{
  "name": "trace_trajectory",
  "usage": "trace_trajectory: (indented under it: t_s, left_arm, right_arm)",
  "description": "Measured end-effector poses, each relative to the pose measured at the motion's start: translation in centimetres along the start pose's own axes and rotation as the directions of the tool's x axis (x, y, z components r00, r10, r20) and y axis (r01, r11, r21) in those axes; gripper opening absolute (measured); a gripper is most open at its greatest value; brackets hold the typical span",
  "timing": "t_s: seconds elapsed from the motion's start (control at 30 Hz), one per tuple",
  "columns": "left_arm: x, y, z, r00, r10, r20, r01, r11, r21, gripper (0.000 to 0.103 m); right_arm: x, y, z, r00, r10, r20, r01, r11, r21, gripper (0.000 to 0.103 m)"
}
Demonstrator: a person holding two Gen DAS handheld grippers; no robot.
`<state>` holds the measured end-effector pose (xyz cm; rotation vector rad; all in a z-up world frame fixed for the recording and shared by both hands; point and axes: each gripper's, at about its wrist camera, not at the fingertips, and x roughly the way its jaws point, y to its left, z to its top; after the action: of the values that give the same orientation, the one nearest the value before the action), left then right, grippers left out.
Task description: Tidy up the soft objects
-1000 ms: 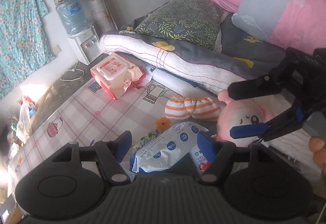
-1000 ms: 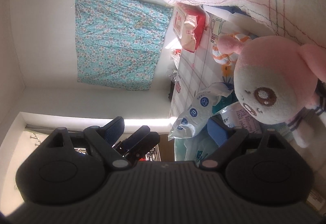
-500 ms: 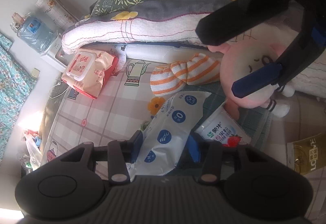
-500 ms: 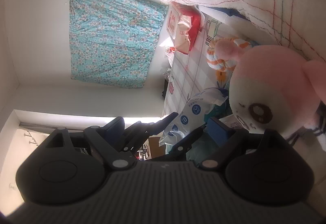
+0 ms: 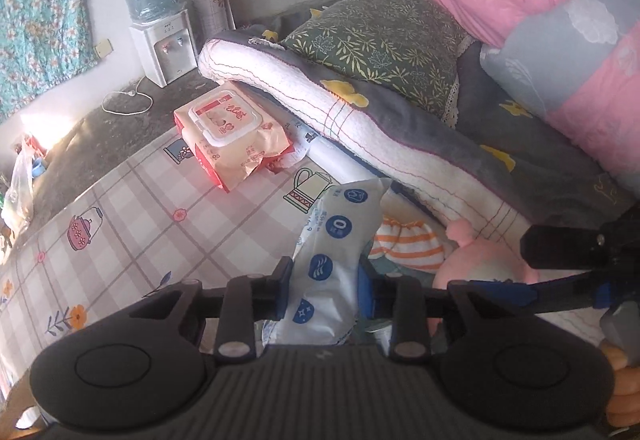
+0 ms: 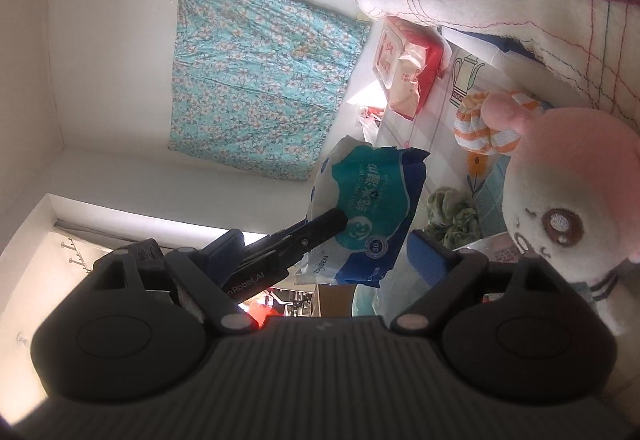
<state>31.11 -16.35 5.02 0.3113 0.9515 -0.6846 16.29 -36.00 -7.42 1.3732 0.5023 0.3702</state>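
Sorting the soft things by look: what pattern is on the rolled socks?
Orange and white stripes on the rolled socks, clearest in the right wrist view.

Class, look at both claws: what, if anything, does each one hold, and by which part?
The left claw pinches the blue-and-white wipes pack by its lower end, its jaws having just closed. The right claw holds nothing.

wipes pack point(image 5: 336, 260) white/blue | plush point(image 6: 568, 200) pink | mat point(image 5: 132, 216) plaid | curtain point(image 6: 256, 76) teal floral

left gripper point(image 5: 325, 290) — matte black, blue pads | right gripper point(image 6: 328, 252) — black, blue pads, silver screws
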Motion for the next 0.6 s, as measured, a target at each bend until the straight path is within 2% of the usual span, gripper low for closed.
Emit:
trace_trajectory:
  t_s: [0.13, 0.27, 0.4, 0.47, 0.6]
  left_arm:
    - [-3.2, 0.8, -0.4, 0.989, -0.135, 0.058, 0.142, 0.976, -0.164, 0.033]
    - [-5.6, 0.7, -1.8, 0.966, -0.231, 0.115, 0.253, 0.935, -0.247, 0.033]
    - [-7.7, 0.7, -3.8, 0.955, -0.254, 0.151, 0.289, 0.909, -0.3, 0.033]
    - [-8.8, 1.1, -5.0, 0.953, -0.25, 0.17, 0.294, 0.898, -0.328, 0.033]
    - [-11.6, 2.7, -7.9, 0.948, -0.233, 0.216, 0.303, 0.869, -0.392, 0.033]
  right_arm:
    - [-0.4, -0.9, -0.3, 0.997, 0.074, 0.036, -0.077, 0.995, 0.069, 0.089]
    - [0.3, -1.0, -1.4, 0.986, 0.166, 0.032, -0.169, 0.978, 0.126, 0.089]
    - [1.0, 0.3, -3.1, 0.977, 0.214, -0.01, -0.211, 0.97, 0.119, 0.089]
    - [1.2, 1.2, -4.1, 0.977, 0.209, -0.032, -0.205, 0.974, 0.095, 0.089]
    - [1.9, 2.9, -6.2, 0.974, 0.198, -0.11, -0.192, 0.979, 0.067, 0.081]
